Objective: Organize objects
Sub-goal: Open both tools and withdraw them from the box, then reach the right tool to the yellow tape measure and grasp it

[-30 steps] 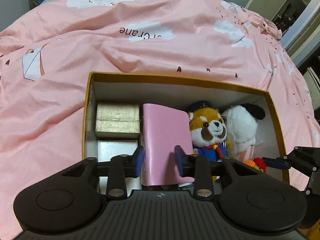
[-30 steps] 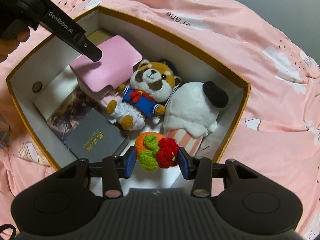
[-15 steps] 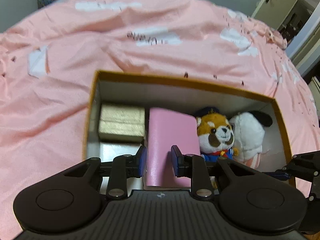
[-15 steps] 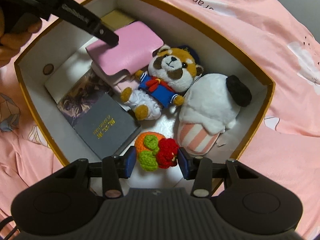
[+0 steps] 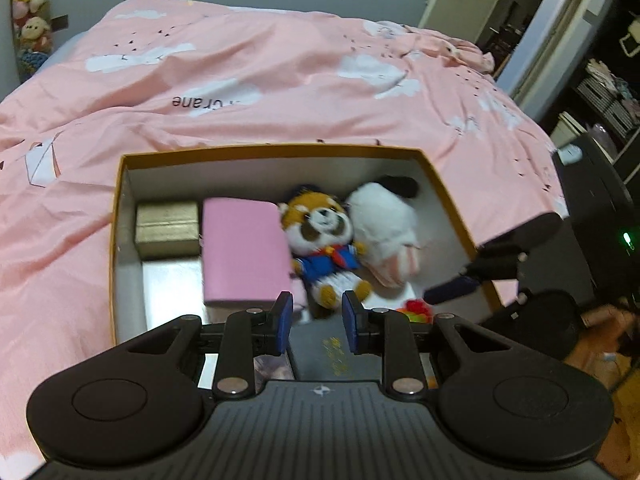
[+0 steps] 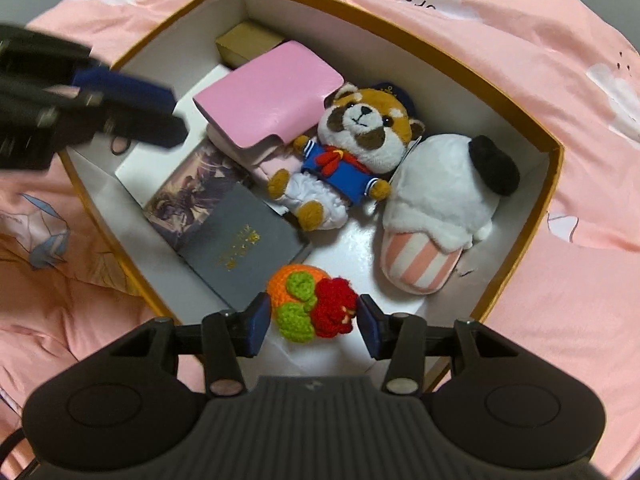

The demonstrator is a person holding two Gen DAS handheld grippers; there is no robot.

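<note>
Seen from the left wrist, the left gripper [image 5: 314, 322] hangs above the near edge of a gold-rimmed box [image 5: 272, 151] set on a pink bedspread [image 5: 240, 80]. Its blue pads stand a narrow gap apart with nothing between them, the jaws having closed a little in the past second. Inside the box, a gold case [image 5: 167, 224] sits in the far left corner, a pink wallet [image 5: 244, 252] just beside it, then a red panda plush [image 5: 324, 240] in a blue sailor suit and a white plush slipper [image 5: 384, 232]. The right gripper [image 5: 452, 286] reaches in over the box's right wall.

From the right wrist, the right gripper [image 6: 310, 322] points steeply down into the box [image 6: 554, 152]. A crocheted orange-and-red fruit toy [image 6: 310, 304] lies on the box floor between its pads [image 6: 256, 322], with a sliver of space on each side; the jaws have just eased wider, so nothing is gripped. A grey booklet [image 6: 244, 248] rests partly over an illustrated book [image 6: 188, 200] to the left. The blurred left gripper [image 6: 120, 108] hovers over the box's left wall.
</note>
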